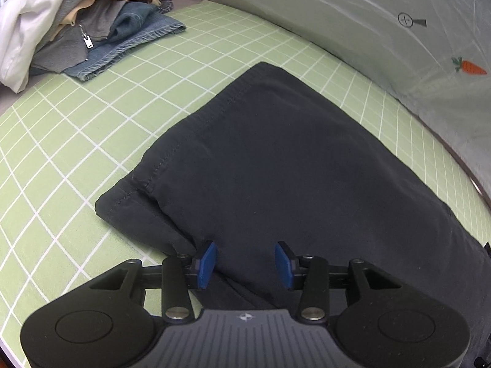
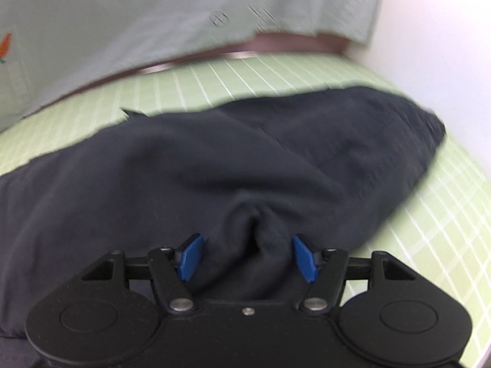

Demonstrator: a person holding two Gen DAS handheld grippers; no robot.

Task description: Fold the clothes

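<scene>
Both the left gripper [image 1: 245,265] and right gripper [image 2: 247,257] are seen parted, gripping nothing; the dark garment [image 1: 291,159] should be smoothed toward twelve o'clock.

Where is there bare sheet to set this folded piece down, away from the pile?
Bare green grid-patterned sheet lies between the dark navy folded garment and the heap of mixed unfolded clothes. A narrower strip runs between the garment and the pale carrot-print fabric wall. In the right wrist view, sheet is bare to the garment's right. Crowded: the heap's corner.
</scene>
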